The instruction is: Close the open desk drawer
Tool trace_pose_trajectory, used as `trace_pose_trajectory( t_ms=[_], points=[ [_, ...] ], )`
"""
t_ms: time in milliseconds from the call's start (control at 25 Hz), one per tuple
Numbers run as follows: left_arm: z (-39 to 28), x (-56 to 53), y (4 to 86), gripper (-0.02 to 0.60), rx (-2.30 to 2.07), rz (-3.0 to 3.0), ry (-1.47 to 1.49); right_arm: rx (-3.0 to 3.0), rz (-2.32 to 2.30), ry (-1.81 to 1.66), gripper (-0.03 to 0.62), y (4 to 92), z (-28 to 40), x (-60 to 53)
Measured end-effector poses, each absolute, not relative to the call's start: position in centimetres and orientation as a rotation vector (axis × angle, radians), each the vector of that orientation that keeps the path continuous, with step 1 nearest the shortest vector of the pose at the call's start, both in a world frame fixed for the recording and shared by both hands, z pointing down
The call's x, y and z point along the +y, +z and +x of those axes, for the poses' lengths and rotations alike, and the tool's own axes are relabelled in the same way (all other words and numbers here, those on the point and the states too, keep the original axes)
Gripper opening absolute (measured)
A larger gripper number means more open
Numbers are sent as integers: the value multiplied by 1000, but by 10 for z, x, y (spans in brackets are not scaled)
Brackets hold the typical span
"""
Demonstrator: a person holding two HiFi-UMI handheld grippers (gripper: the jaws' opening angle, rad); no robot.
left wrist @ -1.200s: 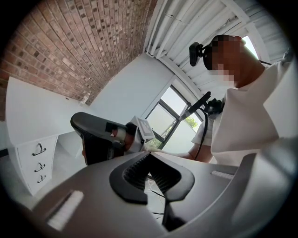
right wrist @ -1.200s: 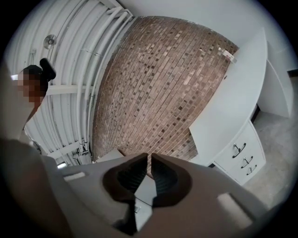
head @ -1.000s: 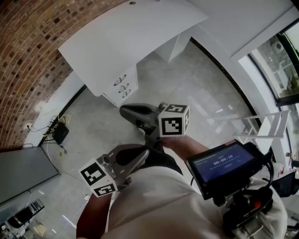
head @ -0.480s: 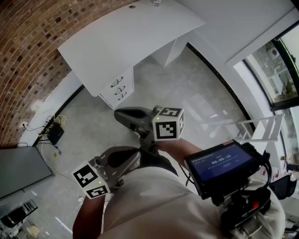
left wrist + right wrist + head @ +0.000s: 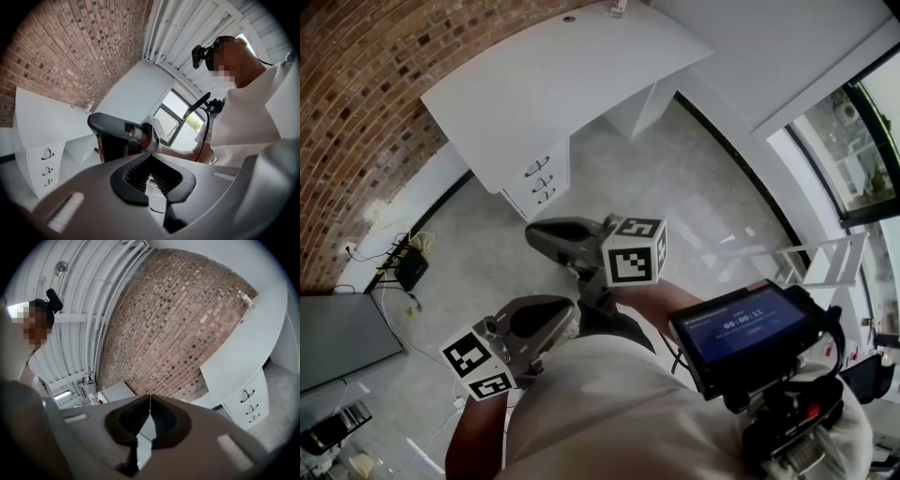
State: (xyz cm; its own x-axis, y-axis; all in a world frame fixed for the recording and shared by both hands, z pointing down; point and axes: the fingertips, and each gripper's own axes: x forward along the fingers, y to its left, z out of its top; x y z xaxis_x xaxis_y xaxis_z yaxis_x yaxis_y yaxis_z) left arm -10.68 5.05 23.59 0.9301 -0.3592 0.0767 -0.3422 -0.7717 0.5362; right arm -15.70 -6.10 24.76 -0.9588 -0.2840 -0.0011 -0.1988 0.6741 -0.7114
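Both grippers held shut and empty, away from the white counter [image 5: 553, 75].
The left gripper [image 5: 565, 310] and right gripper [image 5: 536, 234] are seen with jaws pressed together; the drawer unit [image 5: 539, 178] is set under the counter's edge, toward 12 o'clock, well apart from them.

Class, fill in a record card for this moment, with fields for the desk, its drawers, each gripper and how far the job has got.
Desk: white desk, against the brick wall
Drawers: drawer unit, three handled fronts, none visibly pulled out
Left: left gripper, jaws together, empty
Right: right gripper, jaws together, empty
Progress: both grippers held well short of the desk, touching nothing
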Motion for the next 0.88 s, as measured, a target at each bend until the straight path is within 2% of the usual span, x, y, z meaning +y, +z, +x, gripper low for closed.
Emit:
trace_pose_trajectory(
  t_ms=[880],
  points=[
    [-128, 54, 240, 6, -558, 2503, -58, 2894, -415, -1011, 3, 238, -171, -49]
  ],
)
